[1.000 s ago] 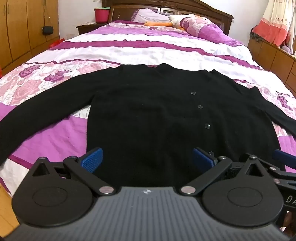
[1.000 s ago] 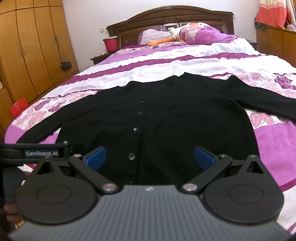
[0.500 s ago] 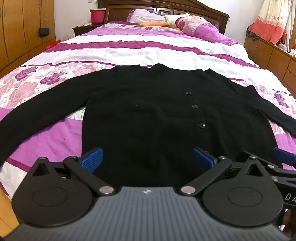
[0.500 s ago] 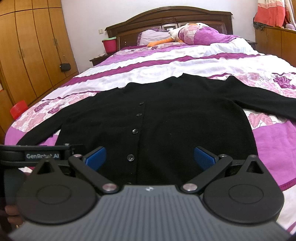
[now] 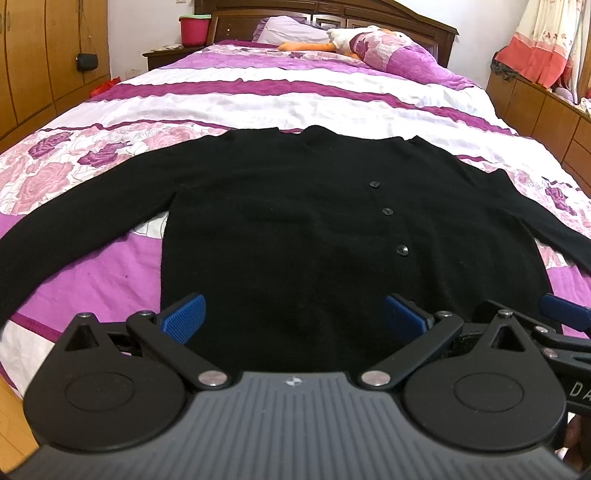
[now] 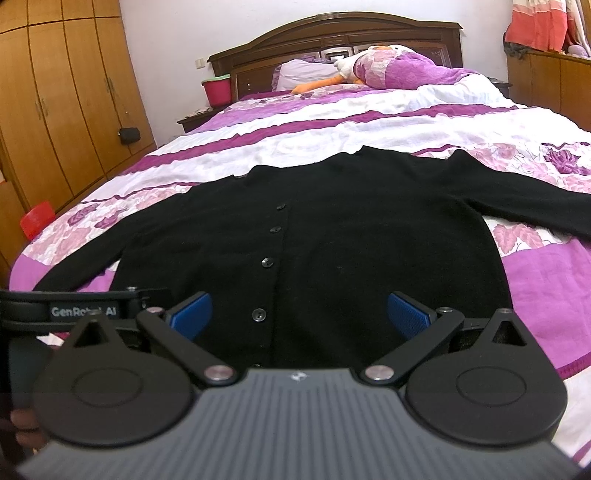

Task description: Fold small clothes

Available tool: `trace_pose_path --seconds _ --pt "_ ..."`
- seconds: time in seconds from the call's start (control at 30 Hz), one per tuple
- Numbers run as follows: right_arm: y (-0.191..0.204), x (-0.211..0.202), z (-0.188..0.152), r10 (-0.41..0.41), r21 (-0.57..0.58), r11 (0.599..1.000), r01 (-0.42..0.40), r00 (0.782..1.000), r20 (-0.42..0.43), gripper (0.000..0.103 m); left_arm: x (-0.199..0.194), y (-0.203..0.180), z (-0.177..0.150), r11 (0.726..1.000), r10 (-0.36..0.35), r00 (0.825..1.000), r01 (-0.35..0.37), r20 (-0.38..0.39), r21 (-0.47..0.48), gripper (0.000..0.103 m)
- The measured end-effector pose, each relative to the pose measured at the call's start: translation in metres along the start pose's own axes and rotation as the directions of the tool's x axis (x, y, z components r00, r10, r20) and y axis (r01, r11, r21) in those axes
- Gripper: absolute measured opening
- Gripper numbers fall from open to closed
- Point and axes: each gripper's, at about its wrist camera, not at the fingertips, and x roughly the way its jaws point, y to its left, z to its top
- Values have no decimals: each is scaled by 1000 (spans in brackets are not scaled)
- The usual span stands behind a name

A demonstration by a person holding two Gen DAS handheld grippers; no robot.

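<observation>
1. On the bed (image 5: 303, 92), over its purple, white and rose-printed cover, a black cardigan (image 5: 314, 236) lies flat with its front up and both sleeves spread out to the sides.
2. Dark buttons (image 5: 387, 211) run down its front in a line toward the hem.
3. Above the hem on the person's left, the left claw (image 5: 294, 319) hovers with its blue pads (image 5: 183, 318) wide apart and nothing between them.
4. Just beside it, the right claw (image 6: 300, 314) is spread equally wide over the hem near the lowest button (image 6: 258, 315), also holding nothing.
5. Whether either claw touches the fabric cannot be told.
6. At the head of the bed, a plush duck (image 6: 369, 61) lies against the pillow (image 6: 295, 74), below the dark wooden headboard (image 6: 332, 33).
7. A red bucket (image 6: 217, 88) stands on the nightstand, and wooden wardrobes (image 6: 62, 99) line the left wall.
</observation>
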Motion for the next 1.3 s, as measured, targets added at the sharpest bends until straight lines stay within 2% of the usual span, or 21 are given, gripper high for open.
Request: trace_pose_path --seconds 0.5,0.83,1.3 --pt "-25 6 7 -5 60 998 5 1000 -7 103 10 -6 17 1000 7 1000 -7 -12 13 103" --pt "-83 14 20 -98 137 986 97 995 1 103 32 -19 42 1000 20 1000 -20 -19 22 103" --pt "-179 37 32 -211 322 924 206 977 -19 103 73 -50 62 998 25 999 -22 -41 63 103"
